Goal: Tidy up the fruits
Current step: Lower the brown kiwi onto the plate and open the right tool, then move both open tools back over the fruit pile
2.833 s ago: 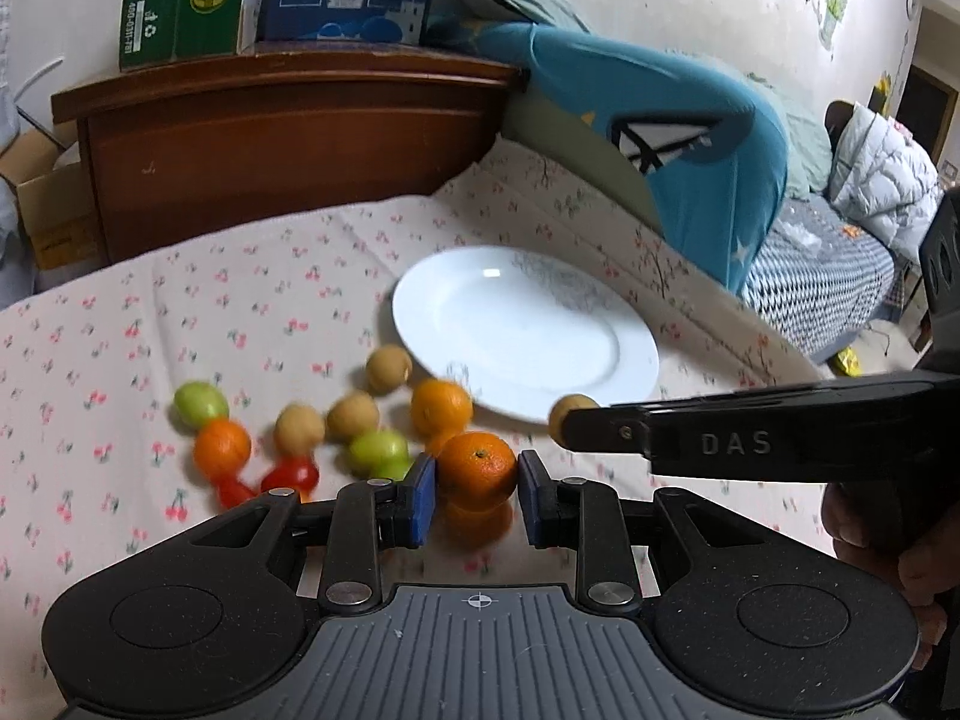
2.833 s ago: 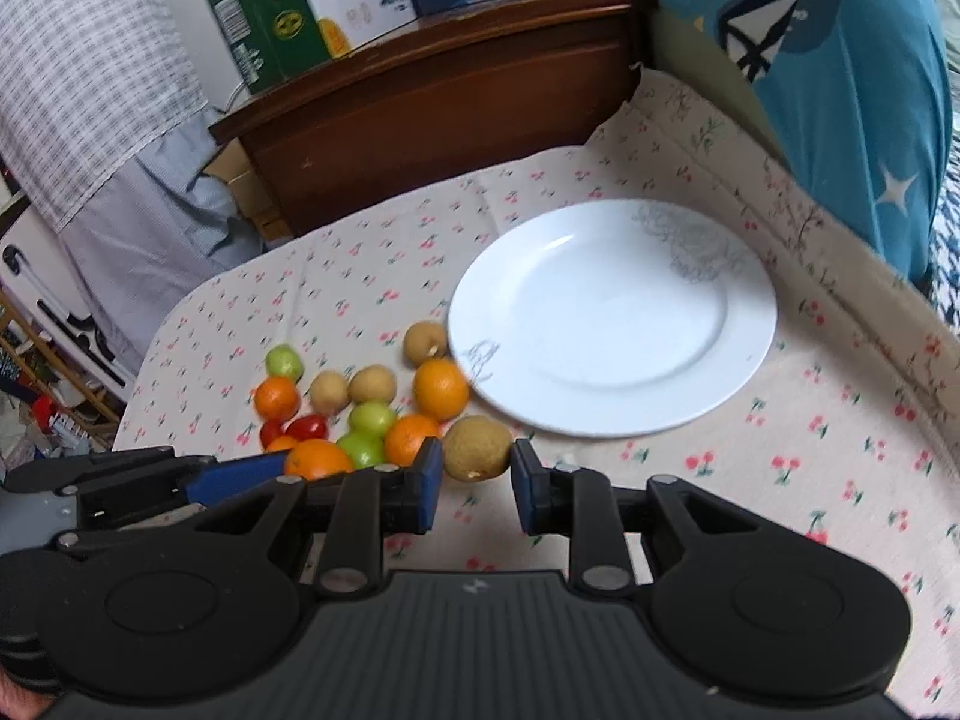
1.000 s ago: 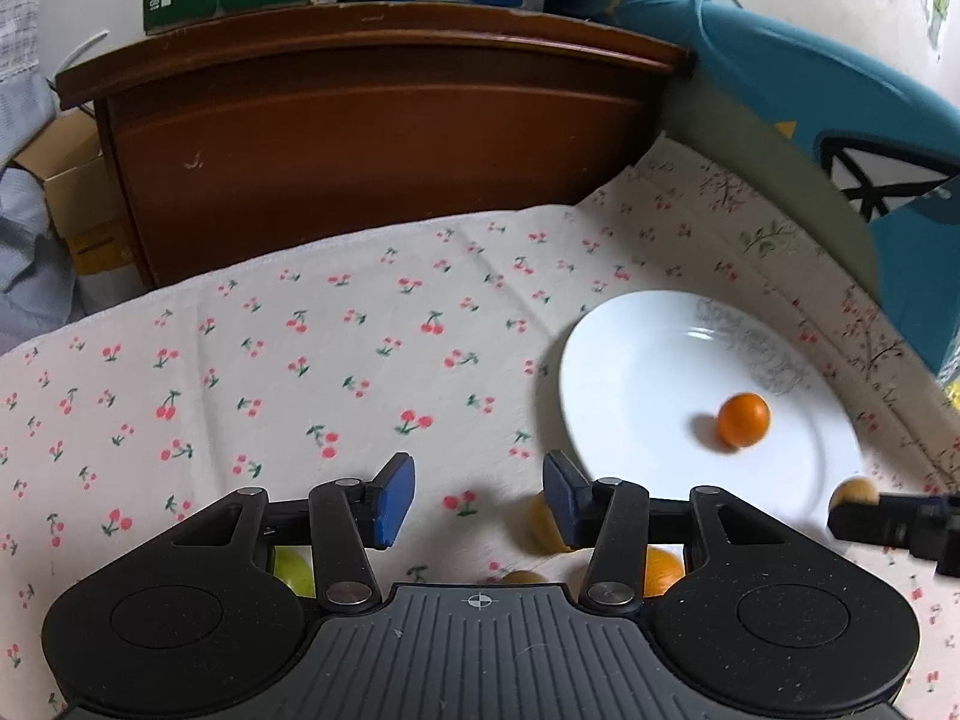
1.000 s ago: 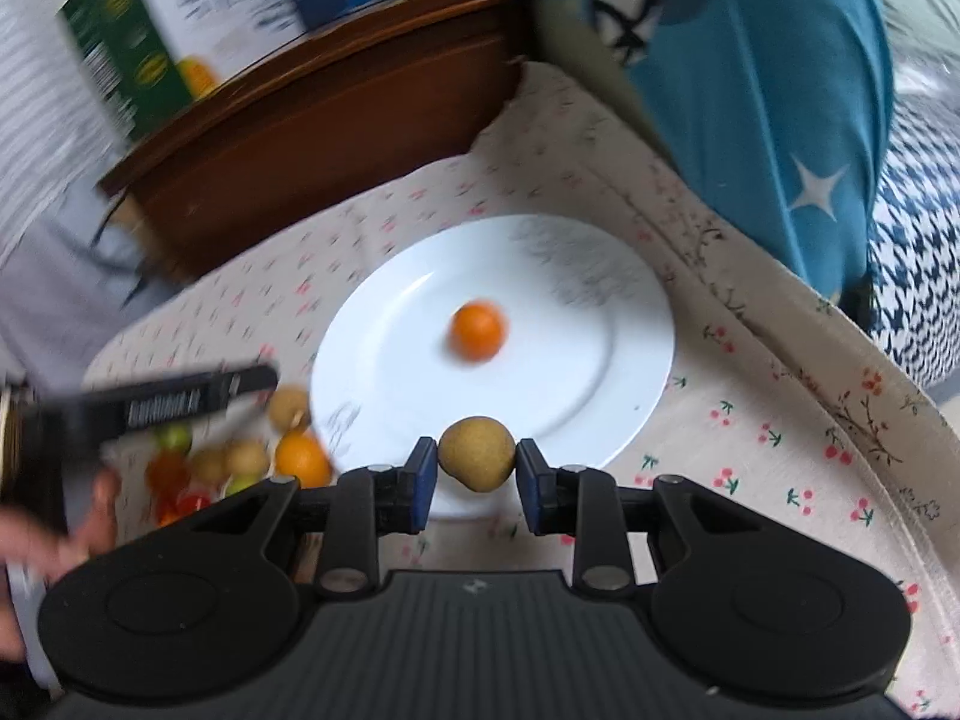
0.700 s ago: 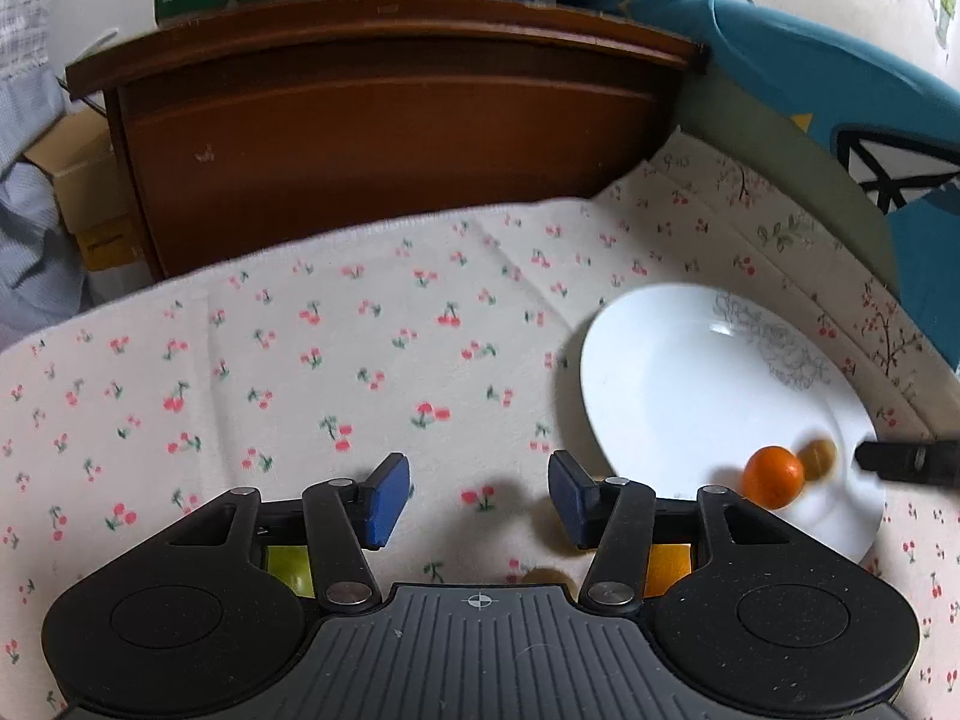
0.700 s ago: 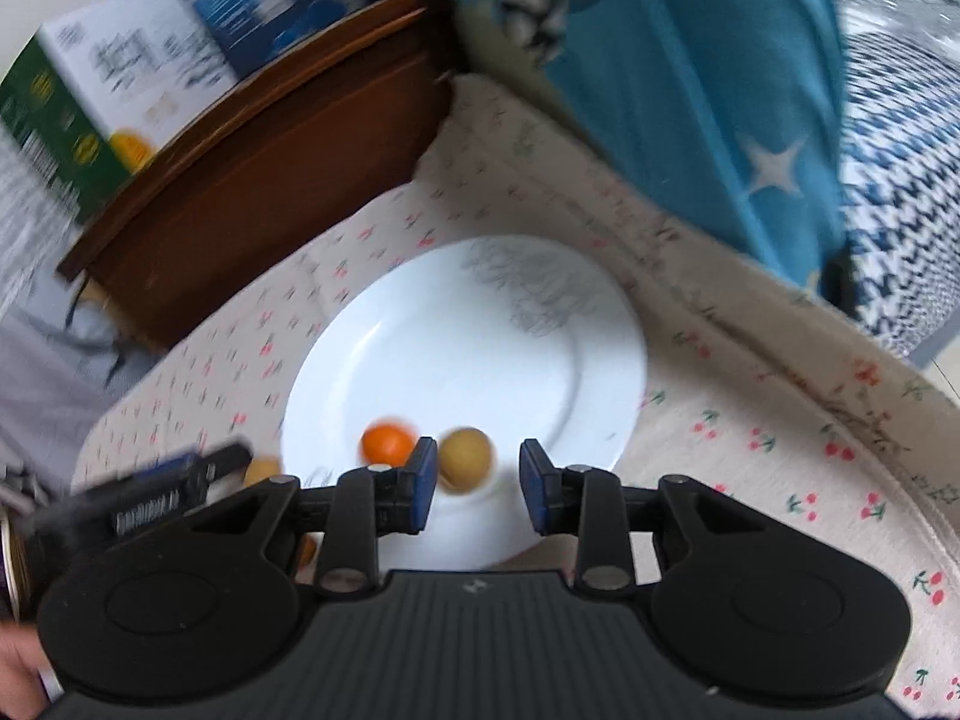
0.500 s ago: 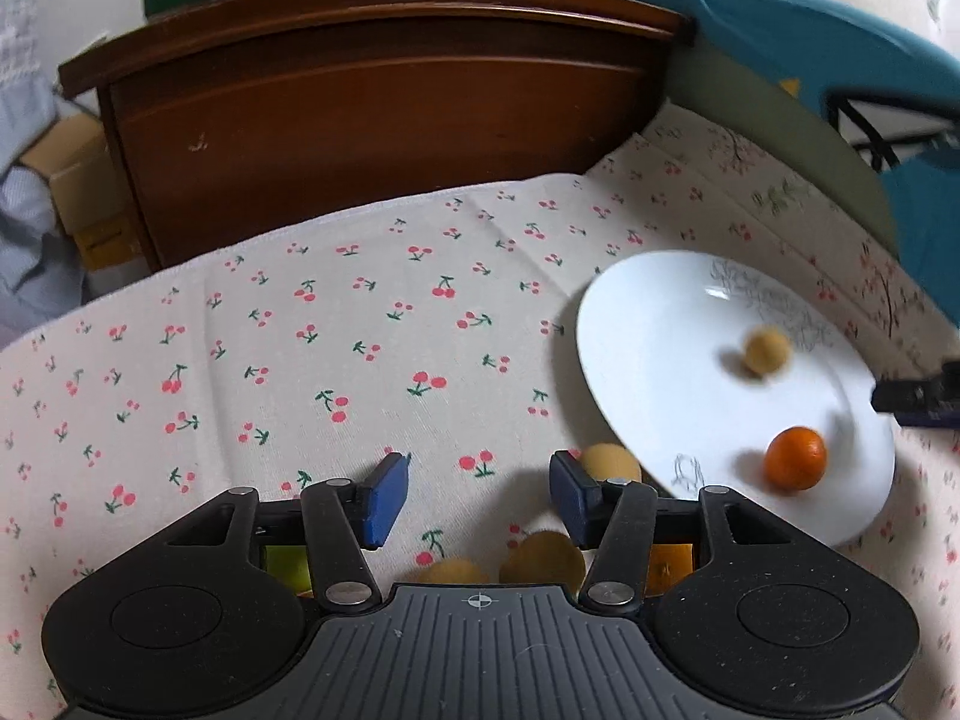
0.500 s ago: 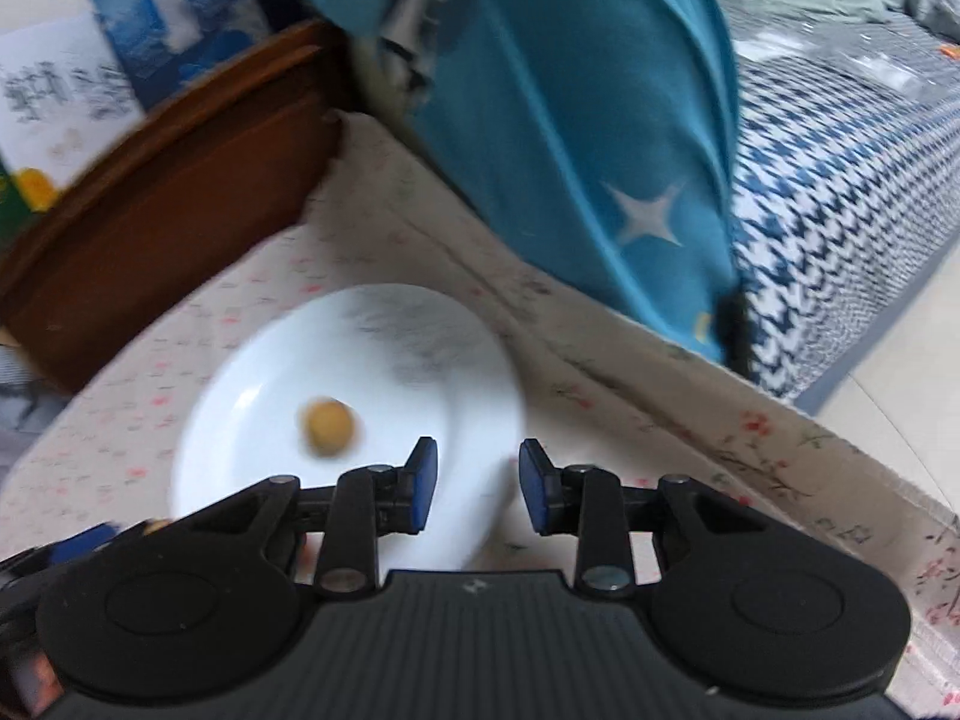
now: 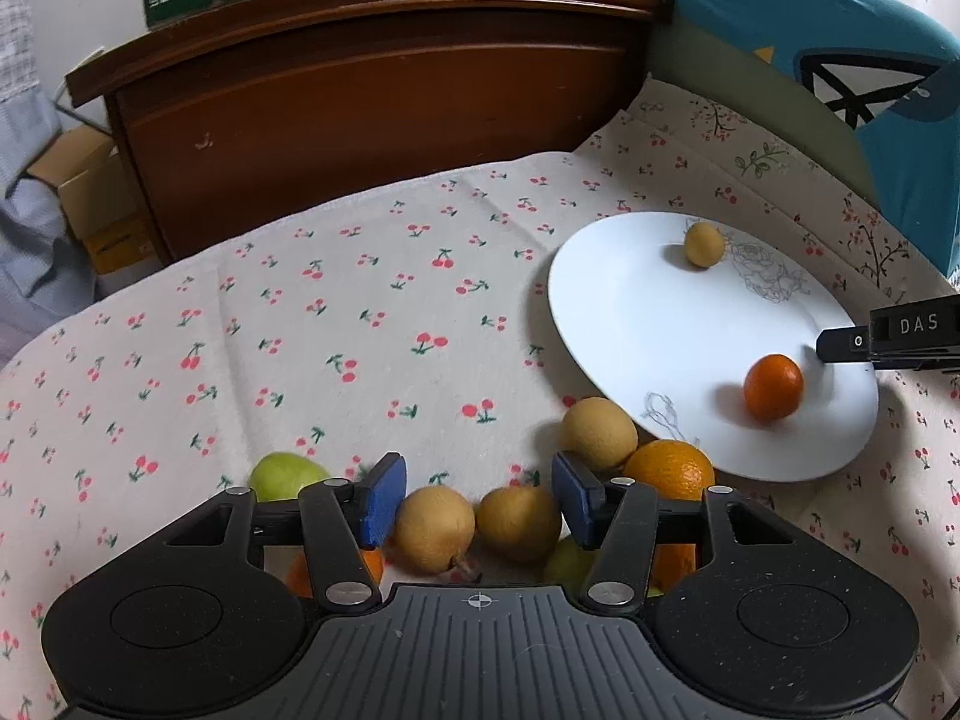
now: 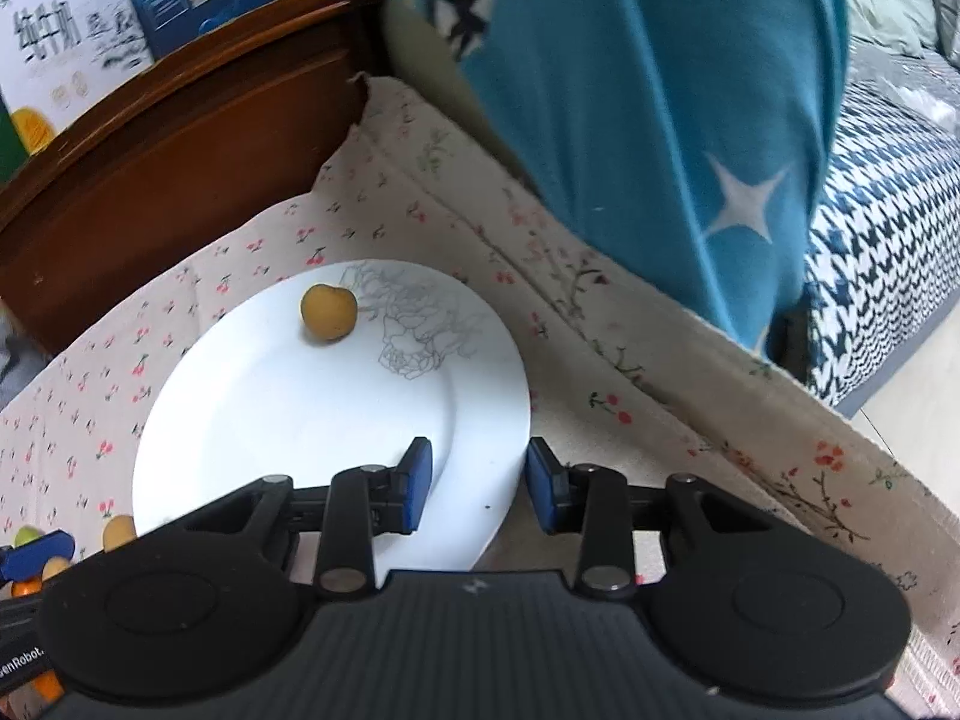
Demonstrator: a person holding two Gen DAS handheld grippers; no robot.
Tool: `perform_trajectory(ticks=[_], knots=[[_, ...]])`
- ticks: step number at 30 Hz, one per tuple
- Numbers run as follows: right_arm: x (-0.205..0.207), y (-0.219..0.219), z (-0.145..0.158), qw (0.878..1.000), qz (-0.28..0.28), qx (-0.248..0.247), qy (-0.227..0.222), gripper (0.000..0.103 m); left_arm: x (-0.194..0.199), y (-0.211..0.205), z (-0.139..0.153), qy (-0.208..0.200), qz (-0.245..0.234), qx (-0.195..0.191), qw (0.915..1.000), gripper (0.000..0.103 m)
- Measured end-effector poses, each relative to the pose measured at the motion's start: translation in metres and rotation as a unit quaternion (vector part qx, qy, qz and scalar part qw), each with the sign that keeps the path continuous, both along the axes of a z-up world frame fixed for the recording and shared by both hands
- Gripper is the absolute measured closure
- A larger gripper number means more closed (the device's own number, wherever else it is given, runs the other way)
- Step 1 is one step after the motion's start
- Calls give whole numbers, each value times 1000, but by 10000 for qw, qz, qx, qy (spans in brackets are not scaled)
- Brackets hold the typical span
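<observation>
Left hand-held gripper (image 9: 474,501) opening, pads spread over 2 tan fruits (image 9: 433,528) on cherry-print cloth (image 9: 336,324), nothing pinched; green fruit (image 9: 287,475) just left of it, orange (image 9: 666,471) just right, touching plate (image 9: 636,324) rim. Right hand-held gripper (image 10: 477,495) opening too, empty, over plate's near edge. On plate: 1 tan fruit (image 10: 328,311) at far side, well apart from right gripper, plus 1 small orange (image 9: 773,387) beside its fingertip (image 9: 840,342).

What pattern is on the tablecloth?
Small red cherries on a cream tablecloth, clearest in the left wrist view.
</observation>
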State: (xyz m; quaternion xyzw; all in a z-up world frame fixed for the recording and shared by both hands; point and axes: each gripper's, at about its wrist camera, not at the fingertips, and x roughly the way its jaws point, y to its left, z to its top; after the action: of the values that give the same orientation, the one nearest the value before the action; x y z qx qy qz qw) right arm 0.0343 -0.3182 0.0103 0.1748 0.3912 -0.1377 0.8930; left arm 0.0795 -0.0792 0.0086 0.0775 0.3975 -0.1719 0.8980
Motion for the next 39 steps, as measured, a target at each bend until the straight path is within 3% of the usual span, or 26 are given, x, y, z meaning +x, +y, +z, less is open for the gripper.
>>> perform_trajectory(ticks=[16, 22, 27, 39], knots=[[0, 28, 1, 9988, 492, 43, 3, 64, -21, 18, 12, -54, 233, -150, 9996, 49], [-2, 34, 5, 9982, 534, 189, 171, 62, -36, 27, 26, -120, 292, -290, 9991, 38], [-12, 43, 20, 9981, 612, 98, 62, 62, -49, 34, 36, -137, 329, -351, 9987, 35], [-62, 73, 48, 9924, 1097, 425, -368, 61, -78, 62, 46, 91, 600, -346, 9976, 27]])
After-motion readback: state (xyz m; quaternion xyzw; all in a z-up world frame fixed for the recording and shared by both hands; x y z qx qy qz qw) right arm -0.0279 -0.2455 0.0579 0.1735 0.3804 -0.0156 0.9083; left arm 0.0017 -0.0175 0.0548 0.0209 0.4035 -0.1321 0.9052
